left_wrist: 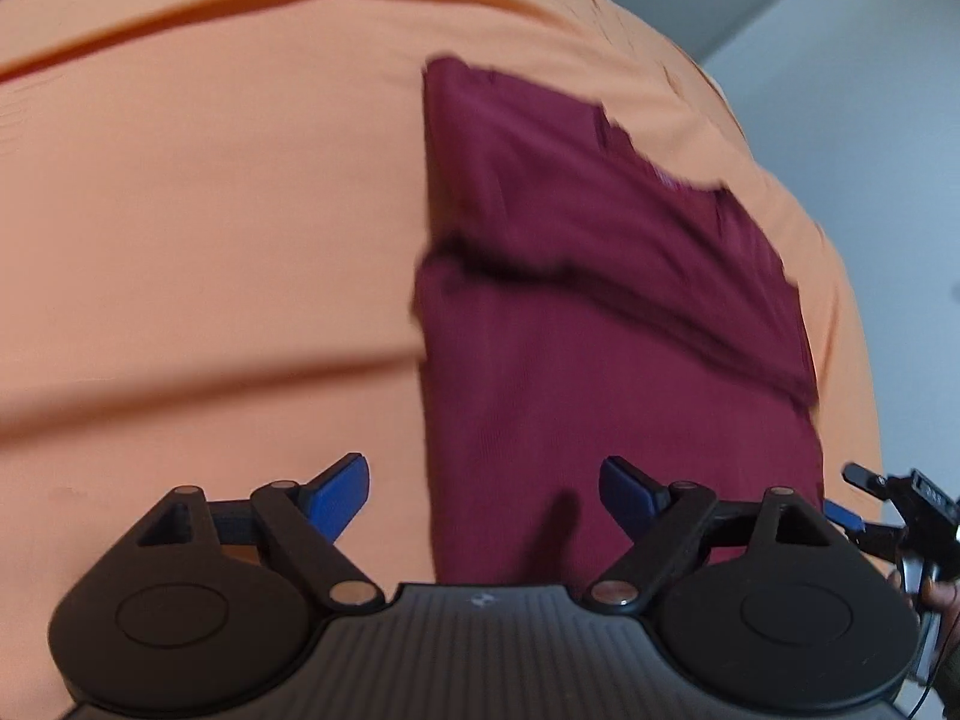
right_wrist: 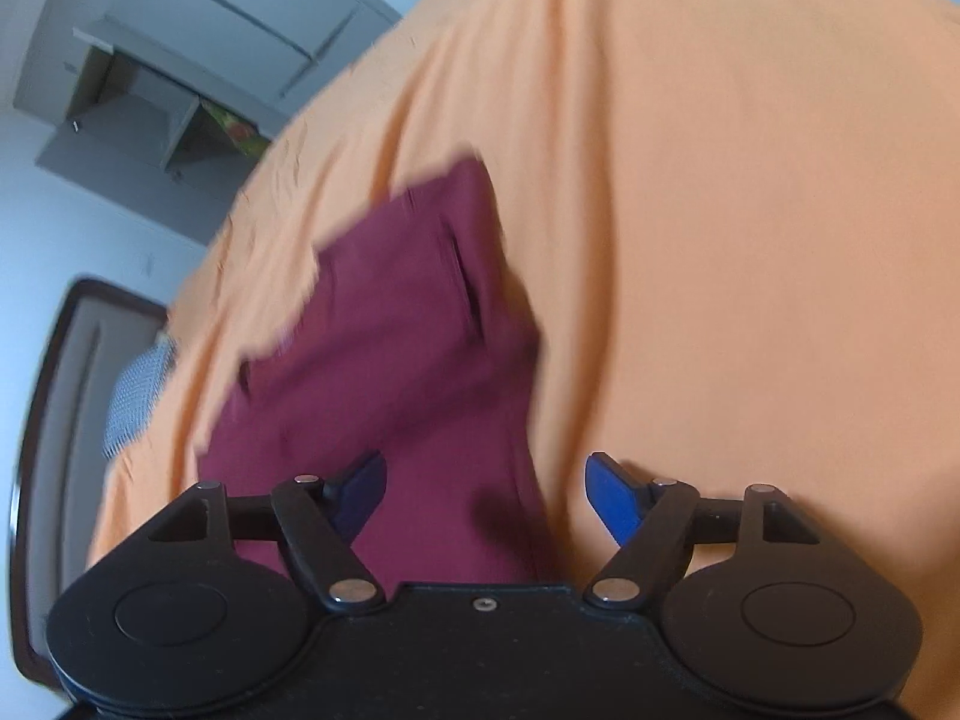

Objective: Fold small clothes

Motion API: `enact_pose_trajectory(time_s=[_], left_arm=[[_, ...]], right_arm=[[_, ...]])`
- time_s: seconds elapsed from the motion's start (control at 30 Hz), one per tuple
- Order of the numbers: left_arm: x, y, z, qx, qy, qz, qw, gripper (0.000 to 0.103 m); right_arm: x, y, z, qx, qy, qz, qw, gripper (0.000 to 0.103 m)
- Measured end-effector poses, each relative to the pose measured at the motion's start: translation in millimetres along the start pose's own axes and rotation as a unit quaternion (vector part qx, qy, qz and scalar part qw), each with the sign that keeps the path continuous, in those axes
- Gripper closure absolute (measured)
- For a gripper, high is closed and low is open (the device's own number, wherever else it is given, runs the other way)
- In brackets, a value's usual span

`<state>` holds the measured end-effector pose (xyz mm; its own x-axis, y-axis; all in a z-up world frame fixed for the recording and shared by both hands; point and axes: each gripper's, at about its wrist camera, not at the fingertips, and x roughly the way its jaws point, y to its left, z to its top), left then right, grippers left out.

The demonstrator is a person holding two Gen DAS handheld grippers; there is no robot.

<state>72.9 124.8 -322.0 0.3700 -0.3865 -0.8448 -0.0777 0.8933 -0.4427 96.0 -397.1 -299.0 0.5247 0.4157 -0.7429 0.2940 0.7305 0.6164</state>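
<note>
A maroon garment [left_wrist: 600, 312] lies folded in layers on an orange sheet [left_wrist: 210, 210]. In the left wrist view my left gripper [left_wrist: 483, 492] is open and empty, its blue pads straddling the garment's near left edge. The right gripper [left_wrist: 888, 516] shows at the far right edge of that view. In the right wrist view the same garment [right_wrist: 384, 360] lies ahead, and my right gripper [right_wrist: 483, 492] is open and empty over its near right edge. Both views are motion-blurred.
The orange sheet [right_wrist: 750, 240] covers the whole work surface and has long creases. Grey cabinets and a shelf [right_wrist: 150, 90] stand beyond its far edge. A dark-framed panel [right_wrist: 54, 390] and a checked cloth [right_wrist: 138, 396] lie at the left.
</note>
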Motion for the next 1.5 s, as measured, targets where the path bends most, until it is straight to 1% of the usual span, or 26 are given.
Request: enact_pose_trajectory(time_s=[0.17, 0.23, 0.37, 0.43, 0.53, 0.6, 0.63, 0.67, 0.7, 0.73, 0.8, 0.83, 0.9, 0.97, 1.03, 1.07, 1.17, 1.2, 1.23, 1.27, 1.3, 1.33, 1.37, 1.4, 1.47, 1.5], left_arm=[[-19, 6, -66, 0.011, 0.037, 0.005, 0.9993, 0.011], [-27, 16, -87, -0.002, 0.047, 0.003, 0.9989, 0.011], [-43, 29, -121, -0.035, 0.042, -0.019, 0.9983, 0.011], [-49, 33, -134, -0.062, 0.043, -0.037, 0.9965, 0.011], [-53, 35, -156, -0.094, 0.04, -0.043, 0.9939, 0.012], [-50, 35, -169, -0.114, 0.035, -0.042, 0.992, 0.013], [-49, 33, -174, -0.115, 0.033, -0.039, 0.992, 0.019], [-48, 31, -178, -0.115, 0.029, -0.029, 0.9925, 0.026], [-48, 31, -180, -0.122, 0.024, -0.02, 0.992, 0.029], [-49, 31, -182, -0.135, 0.019, -0.019, 0.9904, 0.04], [-51, 36, -184, -0.167, 0.021, -0.025, 0.9855, 0.096], [-54, 40, -184, -0.18, 0.017, -0.031, 0.9829, 0.096], [-69, 36, -183, -0.177, -0.007, -0.033, 0.9837, 0.097], [-91, 38, -183, -0.176, -0.035, -0.047, 0.9826, 0.098], [-107, 43, -185, -0.177, -0.05, -0.03, 0.9825, 0.098], [-108, 48, -188, -0.178, -0.047, -0.018, 0.9827, 0.098], [-85, 45, -192, -0.157, -0.007, 0.016, 0.9874, 0.098], [-77, 37, -190, -0.142, 0.003, 0.03, 0.9894, 0.095], [-72, 29, -188, -0.124, 0.01, 0.047, 0.9911, 0.093], [-72, 21, -186, -0.105, 0.011, 0.057, 0.9927, 0.09], [-74, 12, -184, -0.083, 0.006, 0.066, 0.9943, 0.081], [-80, 3, -183, -0.056, -0.004, 0.075, 0.9956, 0.073], [-86, -7, -184, -0.024, -0.013, 0.083, 0.9962, 0.057], [-91, -17, -185, 0.015, -0.023, 0.096, 0.995, 0.048], [-97, -38, -191, 0.11, -0.031, 0.127, 0.9853, 0.047], [-95, -50, -192, 0.153, -0.029, 0.138, 0.9781, 0.047]], right_arm=[[-25, -9, -78, -0.004, 0.045, -0.028, 0.999, 0.028], [-37, -15, -100, 0.005, 0.056, -0.035, 0.998, 0.028], [-64, -30, -130, 0.03, 0.07, -0.028, 0.997, 0.03], [-74, -37, -139, 0.046, 0.086, -0.019, 0.995, 0.034], [-88, -47, -150, 0.056, 0.094, -0.007, 0.994, 0.045], [-93, -54, -152, 0.061, 0.095, 0.0, 0.994, 0.056], [-93, -56, -153, 0.06, 0.099, 0.002, 0.993, 0.06], [-92, -57, -153, 0.056, 0.105, 0.003, 0.993, 0.073], [-91, -59, -153, 0.049, 0.112, 0.003, 0.993, 0.09], [-89, -59, -152, 0.041, 0.119, 0.002, 0.992, 0.096], [-90, -59, -151, 0.027, 0.124, -0.001, 0.992, 0.097], [-91, -57, -150, 0.02, 0.123, 0.006, 0.992, 0.097], [-99, -53, -145, 0.01, 0.117, 0.034, 0.993, 0.098], [-113, -51, -138, 0.018, 0.106, 0.085, 0.991, 0.098], [-131, -50, -130, 0.021, 0.092, 0.122, 0.988, 0.098], [-137, -52, -127, 0.016, 0.089, 0.114, 0.989, 0.098], [-132, -63, -130, -0.017, 0.113, 0.015, 0.993, 0.098], [-125, -67, -134, -0.016, 0.122, -0.005, 0.992, 0.097], [-121, -68, -138, -0.017, 0.125, -0.009, 0.992, 0.095], [-119, -68, -140, -0.013, 0.12, -0.01, 0.993, 0.083], [-118, -66, -141, -0.009, 0.113, -0.014, 0.993, 0.074], [-121, -62, -142, -0.018, 0.104, -0.02, 0.994, 0.07], [-124, -58, -143, -0.032, 0.094, -0.025, 0.995, 0.057], [-129, -52, -143, -0.048, 0.082, -0.03, 0.995, 0.051], [-139, -40, -144, -0.097, 0.056, -0.035, 0.993, 0.048], [-143, -33, -143, -0.127, 0.044, -0.038, 0.99, 0.048]])
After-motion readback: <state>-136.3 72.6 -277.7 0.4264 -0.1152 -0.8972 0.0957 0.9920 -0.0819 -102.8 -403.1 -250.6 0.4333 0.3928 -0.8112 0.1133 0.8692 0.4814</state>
